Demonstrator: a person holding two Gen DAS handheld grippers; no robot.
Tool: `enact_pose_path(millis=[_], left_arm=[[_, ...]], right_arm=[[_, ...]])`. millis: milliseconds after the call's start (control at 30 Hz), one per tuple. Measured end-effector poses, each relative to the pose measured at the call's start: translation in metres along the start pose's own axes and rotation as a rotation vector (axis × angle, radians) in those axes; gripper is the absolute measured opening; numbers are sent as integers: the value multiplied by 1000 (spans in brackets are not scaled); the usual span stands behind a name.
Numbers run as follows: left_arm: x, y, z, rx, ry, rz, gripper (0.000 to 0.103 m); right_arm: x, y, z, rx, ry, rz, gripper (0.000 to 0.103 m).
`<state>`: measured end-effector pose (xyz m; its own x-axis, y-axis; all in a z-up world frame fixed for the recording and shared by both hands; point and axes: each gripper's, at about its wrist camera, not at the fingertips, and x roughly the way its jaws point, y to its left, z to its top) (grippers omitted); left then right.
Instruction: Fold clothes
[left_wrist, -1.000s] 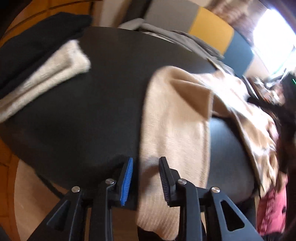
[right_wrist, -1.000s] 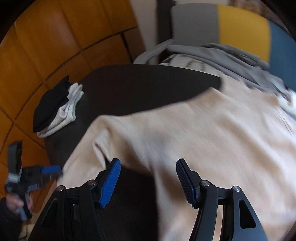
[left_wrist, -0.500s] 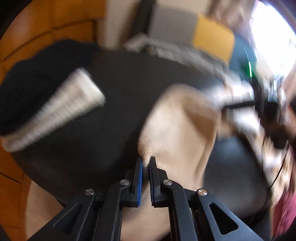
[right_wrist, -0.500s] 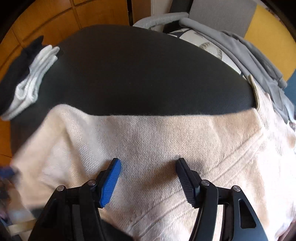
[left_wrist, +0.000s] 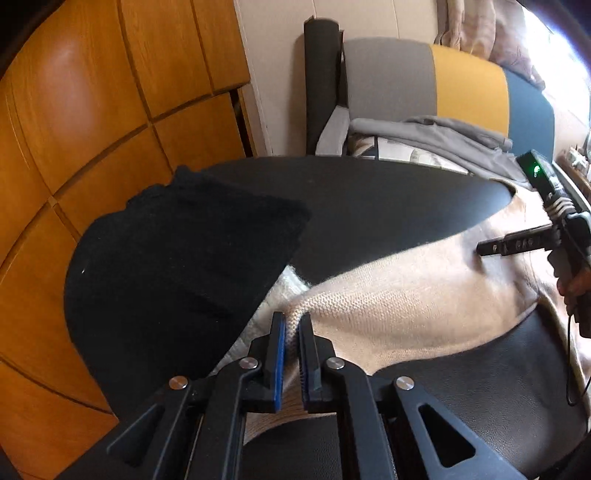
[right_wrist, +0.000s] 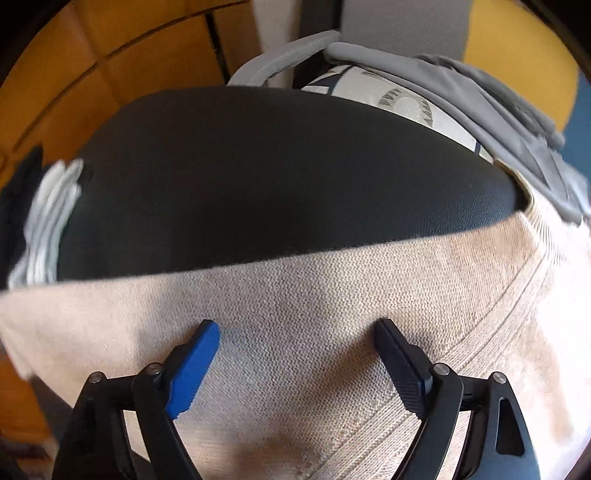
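The left gripper (left_wrist: 291, 325) pinched the beige knit sweater's (left_wrist: 406, 306) edge while the right gripper's (right_wrist: 295, 332) jaws were opening wide above it.

Both rigs were the same build: matte black plastic linkage arms with triangular cutouts and round silver screws at the pivots. On the left gripper (left_wrist: 291, 328) one finger had a bright blue ribbed pad and the other a black one. The right gripper (right_wrist: 297, 347) had the same combo, blue pad (right_wrist: 192, 373) on one side, black ribbed pad on the other. Seen from the left wrist camera, the right gripper's (left_wrist: 491, 248) black handle carried a little box with a green LED and a thin black cable dangling below.
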<state>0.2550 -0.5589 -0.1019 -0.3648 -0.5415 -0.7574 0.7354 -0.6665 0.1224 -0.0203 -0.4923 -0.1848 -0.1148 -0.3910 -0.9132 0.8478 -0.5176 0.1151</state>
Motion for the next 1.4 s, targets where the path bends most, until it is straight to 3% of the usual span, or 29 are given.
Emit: enact_pose_path(millis=[67, 133, 233, 333, 400, 467, 500, 567, 633, 733, 800, 900, 967, 1133, 1333, 1400], left_arm=[[-8, 9, 3, -56, 9, -24, 10], [-11, 28, 6, -143, 42, -33, 16], [-8, 41, 18, -160, 46, 62, 17], [-11, 48, 21, -176, 32, 106, 17], [-17, 37, 16, -183, 38, -26, 17], [-23, 24, 10, -185, 49, -165, 18], [-24, 3, 1, -165, 79, -280, 18], [-25, -37, -17, -122, 137, -502, 18], [-28, -85, -38, -41, 186, -652, 19], [-33, -159, -75, 42, 305, -883, 19], [-31, -197, -97, 59, 392, -968, 20], [-32, -236, -124, 77, 485, -1007, 22], [-32, -250, -138, 67, 524, -1015, 23], [-33, -253, -159, -54, 567, -1054, 27], [-25, -249, -166, -177, 566, -1095, 35], [-22, -250, -166, -192, 563, -1096, 36]], right_arm=[[-5, -4, 2, 28, -9, 43, 87], [-25, -16, -4, 64, -49, 133, 76], [-65, -30, -24, 66, -122, 214, 74], [-119, -51, -70, 13, -179, 218, 74], [-152, -68, -109, -4, -190, 200, 74], [-177, -85, -150, -2, -174, 169, 67], [-190, -93, -176, 9, -155, 144, 63], [-205, -108, -220, 36, -108, 97, 41], [-216, -122, -265, 84, -65, 61, 32], [-223, -146, -323, 212, -38, 63, 32], [-223, -158, -355, 319, -60, 70, 33], [-218, -174, -383, 477, -142, 156, 34], [-215, -176, -387, 502, -187, 146, 34], [-200, -160, -379, 361, -192, 48, 35], [-192, -132, -370, 272, -106, 136, 38], [-190, -128, -370, 297, -109, 180, 38]])
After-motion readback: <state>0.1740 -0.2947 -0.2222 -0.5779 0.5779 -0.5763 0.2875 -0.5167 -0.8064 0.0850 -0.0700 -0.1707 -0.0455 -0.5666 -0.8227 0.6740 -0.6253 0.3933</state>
